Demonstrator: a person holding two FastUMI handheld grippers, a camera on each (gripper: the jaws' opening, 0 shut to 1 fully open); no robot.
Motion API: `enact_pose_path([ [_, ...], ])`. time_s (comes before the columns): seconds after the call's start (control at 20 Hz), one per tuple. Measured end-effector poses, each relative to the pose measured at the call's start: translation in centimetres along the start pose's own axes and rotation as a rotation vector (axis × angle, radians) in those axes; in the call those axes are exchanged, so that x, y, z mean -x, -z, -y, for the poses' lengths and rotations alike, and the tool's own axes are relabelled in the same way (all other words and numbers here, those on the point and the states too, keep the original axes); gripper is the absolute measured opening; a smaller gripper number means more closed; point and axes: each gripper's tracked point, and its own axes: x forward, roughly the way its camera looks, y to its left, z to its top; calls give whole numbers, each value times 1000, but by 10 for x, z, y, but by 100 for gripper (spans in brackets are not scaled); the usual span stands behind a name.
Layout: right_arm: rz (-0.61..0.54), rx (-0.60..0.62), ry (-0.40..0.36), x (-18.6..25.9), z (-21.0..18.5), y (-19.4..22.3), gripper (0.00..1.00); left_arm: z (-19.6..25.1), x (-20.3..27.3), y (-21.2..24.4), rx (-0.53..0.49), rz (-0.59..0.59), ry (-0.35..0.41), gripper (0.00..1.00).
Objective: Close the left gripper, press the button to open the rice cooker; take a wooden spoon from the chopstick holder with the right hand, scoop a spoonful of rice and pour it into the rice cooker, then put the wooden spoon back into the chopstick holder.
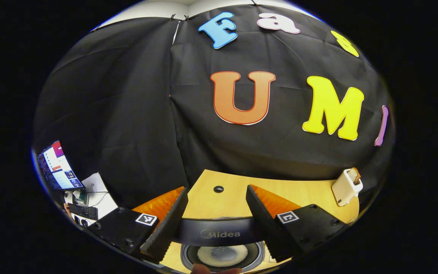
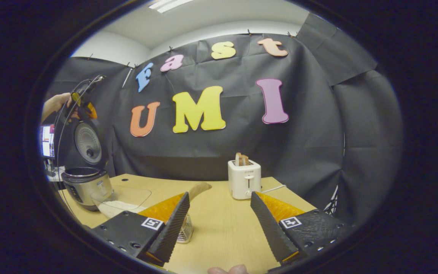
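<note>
Rice cooker (image 2: pixel 84 182) stands with its lid swung up, near the bench's (image 2: pixel 219 224) left edge as our right gripper view has it, so we judge the button step done and the spoon next. Our right gripper (image 2: pixel 219 222) has its fingers (image 2: pixel 173 224) spread wide with nothing between them, low over the bench. Just past the left finger the wire chopstick holder (image 2: pixel 185 230) peeks out, and the wooden spoon (image 2: pixel 200 188) leans up out of it with its rounded end uppermost. Left of that lies a clear container of rice (image 2: pixel 122 201), close beside the cooker. A white toaster (image 2: pixel 244 179) stands farther back toward the rear edge.

In our left gripper view, the left gripper (image 1: pixel 217 219) also has its fingers apart, holding nothing, above the cooker's dark front rim (image 1: pixel 219 232) and open pot.

We expect the spoon to be light, stiff and smooth, so it may pivot in a loose pinch. We would take it on the shaft just below the rounded end and lift straight up, since the light holder could tip
</note>
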Motion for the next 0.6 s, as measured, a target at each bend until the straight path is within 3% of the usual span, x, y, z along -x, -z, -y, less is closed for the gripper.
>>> enact_pose_path([
  [0.15,6,5,-23,3,-10,-1,92,0,15,9,-7,32,13,99],
  [0.25,21,15,-37,4,-13,-6,96,2,27,23,-8,47,19,98],
  [0.3,19,16,-50,5,-17,-7,92,3,35,36,-2,32,20,99],
  [0.5,47,15,-85,13,-26,-14,96,7,66,103,-5,-52,28,98],
  [0.55,53,14,-92,15,-29,-15,92,8,70,120,2,-64,24,98],
  [0.6,58,11,-103,17,-32,-17,95,9,73,137,3,-72,21,98],
])
